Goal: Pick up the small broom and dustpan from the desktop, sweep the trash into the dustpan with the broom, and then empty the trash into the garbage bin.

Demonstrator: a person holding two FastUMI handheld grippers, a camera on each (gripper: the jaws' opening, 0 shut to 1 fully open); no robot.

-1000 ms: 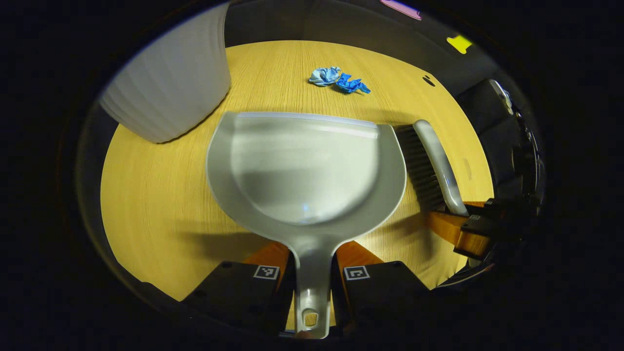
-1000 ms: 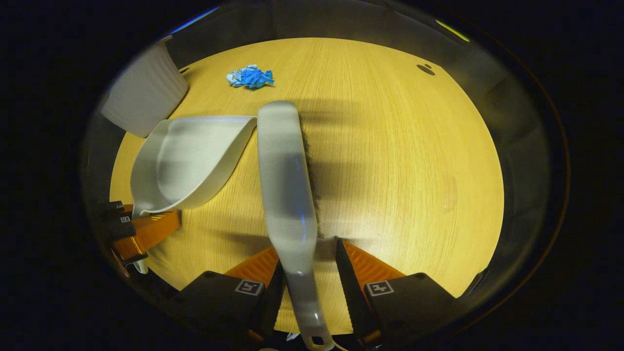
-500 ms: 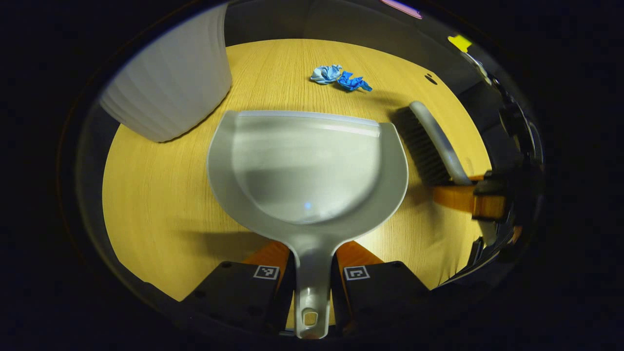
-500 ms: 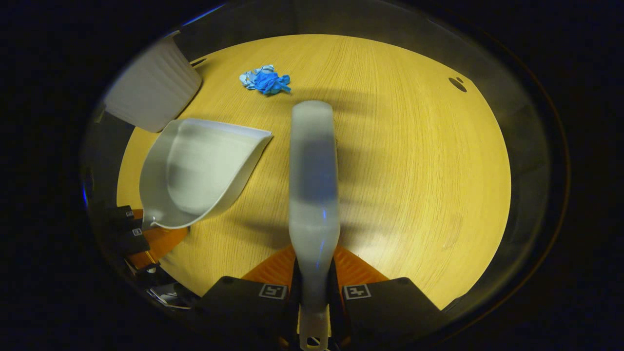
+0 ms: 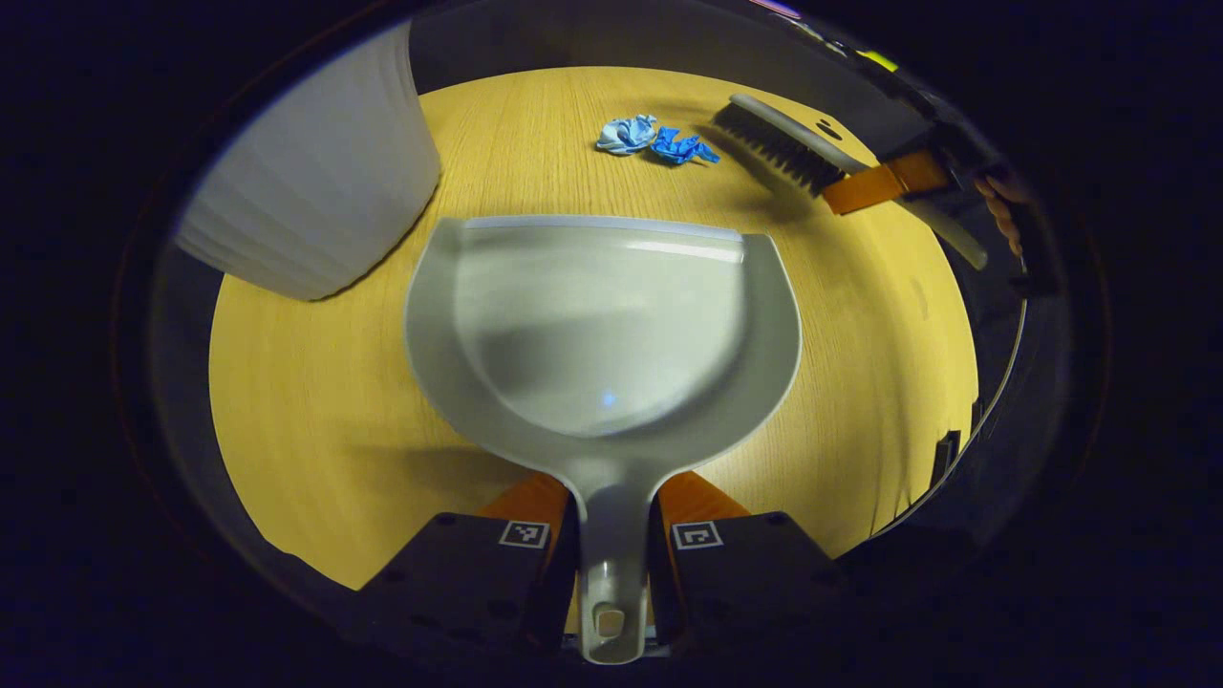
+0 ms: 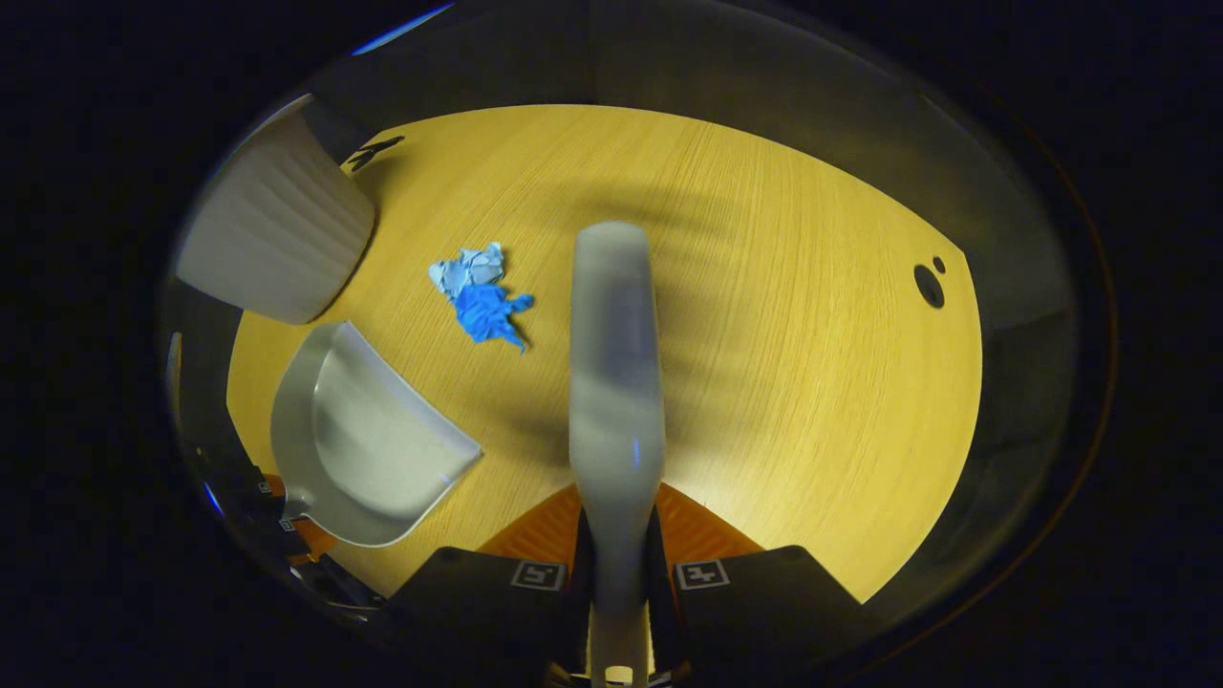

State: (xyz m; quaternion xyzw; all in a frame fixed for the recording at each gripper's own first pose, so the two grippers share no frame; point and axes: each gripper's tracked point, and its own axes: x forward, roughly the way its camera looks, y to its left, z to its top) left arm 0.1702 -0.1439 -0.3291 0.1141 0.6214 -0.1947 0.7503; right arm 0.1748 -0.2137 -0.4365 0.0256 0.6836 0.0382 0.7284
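Observation:
My left gripper (image 5: 613, 521) is shut on the handle of the grey dustpan (image 5: 602, 325), whose open lip faces the crumpled blue trash (image 5: 654, 141) farther off on the wooden desktop (image 5: 306, 382). My right gripper (image 6: 617, 545) is shut on the handle of the small grey broom (image 6: 616, 373), held above the table. The blue trash (image 6: 478, 296) lies just left of the broom head. In the left gripper view the broom (image 5: 793, 148) hangs bristles-down to the right of the trash, in the right gripper (image 5: 884, 186). The dustpan (image 6: 358, 440) shows at the lower left of the right gripper view.
A white ribbed garbage bin (image 5: 315, 191) stands at the table's far left, close to the dustpan; the same bin (image 6: 272, 234) appears at upper left in the right gripper view. A dark hole (image 6: 927, 285) marks the desktop at the right. Open tabletop lies right of the broom.
The right gripper has closed on the broom handle, lifted it and carried it from beside the dustpan forward to beside the trash. The dustpan has stayed almost still.

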